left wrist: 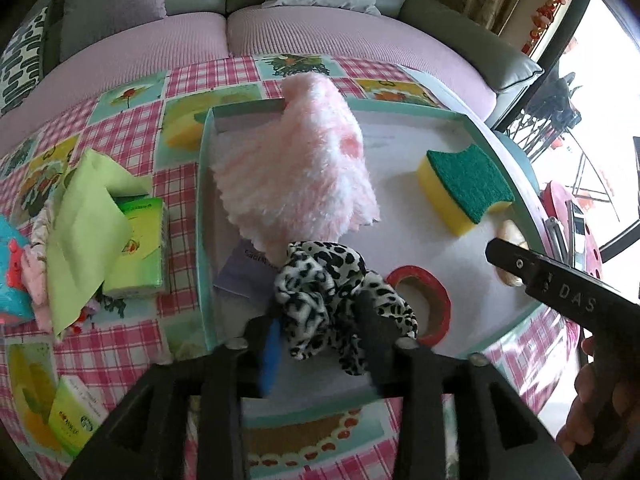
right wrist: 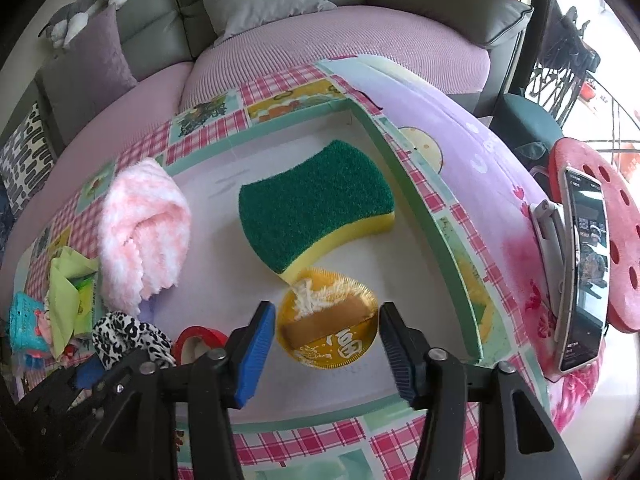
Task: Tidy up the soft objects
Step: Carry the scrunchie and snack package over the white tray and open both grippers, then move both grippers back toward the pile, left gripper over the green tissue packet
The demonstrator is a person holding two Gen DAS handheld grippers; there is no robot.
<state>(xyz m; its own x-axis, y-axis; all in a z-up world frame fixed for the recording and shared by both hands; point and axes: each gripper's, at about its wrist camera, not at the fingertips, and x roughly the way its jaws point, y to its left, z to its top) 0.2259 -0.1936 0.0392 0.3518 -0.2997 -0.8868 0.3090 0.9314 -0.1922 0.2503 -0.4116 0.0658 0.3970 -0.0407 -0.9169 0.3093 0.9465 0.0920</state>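
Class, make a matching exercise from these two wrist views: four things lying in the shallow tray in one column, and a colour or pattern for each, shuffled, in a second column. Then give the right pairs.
Things
1. sponge
2. fluffy towel
3. scrunchie
4. tape roll

Colour or pattern
A. red ring
B. black and white animal print
C. green top on a yellow body
D. pale pink and white

Pairs: 1-C, 2-D, 3-B, 4-A

All four lie inside the tray, on its white floor.
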